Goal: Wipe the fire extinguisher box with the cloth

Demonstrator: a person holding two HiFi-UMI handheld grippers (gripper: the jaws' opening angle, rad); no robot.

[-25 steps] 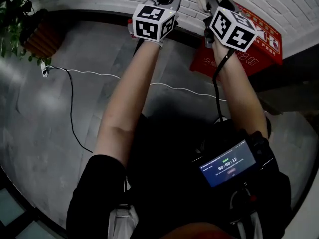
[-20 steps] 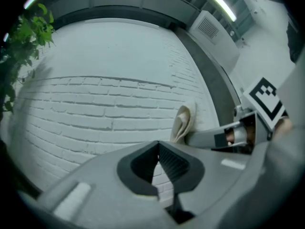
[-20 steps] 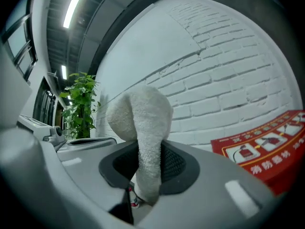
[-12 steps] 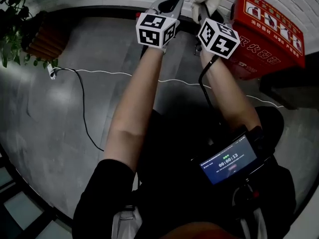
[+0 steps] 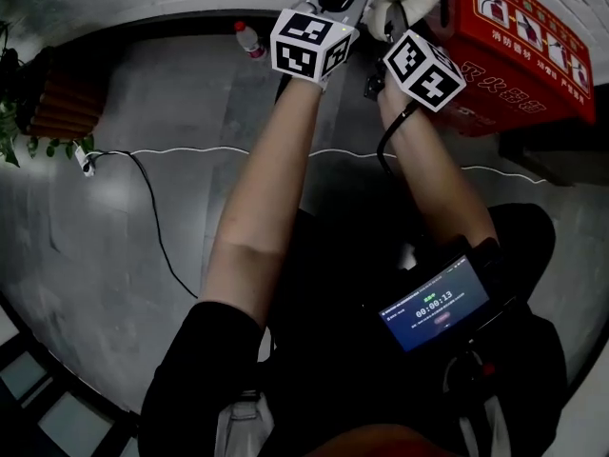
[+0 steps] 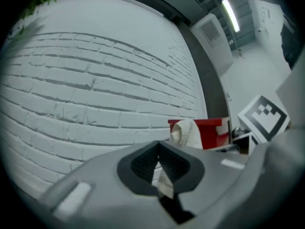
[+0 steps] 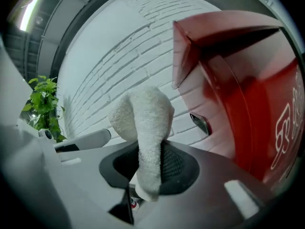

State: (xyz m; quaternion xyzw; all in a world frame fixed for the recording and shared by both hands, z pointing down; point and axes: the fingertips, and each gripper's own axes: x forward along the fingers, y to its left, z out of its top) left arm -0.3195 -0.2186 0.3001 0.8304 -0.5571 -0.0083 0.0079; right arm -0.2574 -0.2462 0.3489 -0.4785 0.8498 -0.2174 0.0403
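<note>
Cloth (image 7: 145,123) clamped in the right gripper (image 7: 150,171) beside the red fire extinguisher box (image 7: 252,94).
The box sits just right of that gripper, against the white brick wall (image 7: 119,61) ahead. The left gripper (image 6: 158,144), alongside on its left, has its jaws closed on nothing.

The fire extinguisher box (image 5: 519,46) is running off the head view's top edge, and its white print is showing too small to read. The cloth (image 7: 145,123) is hiding the gap between the right gripper (image 7: 148,168) pads. In the left gripper view, the left gripper (image 6: 159,168) body is covering the cloth's lower part and much of the box. The potted plant (image 5: 48,103) is being cut by the left edge, and the bottle (image 5: 249,38) label is showing too small to read.
</note>
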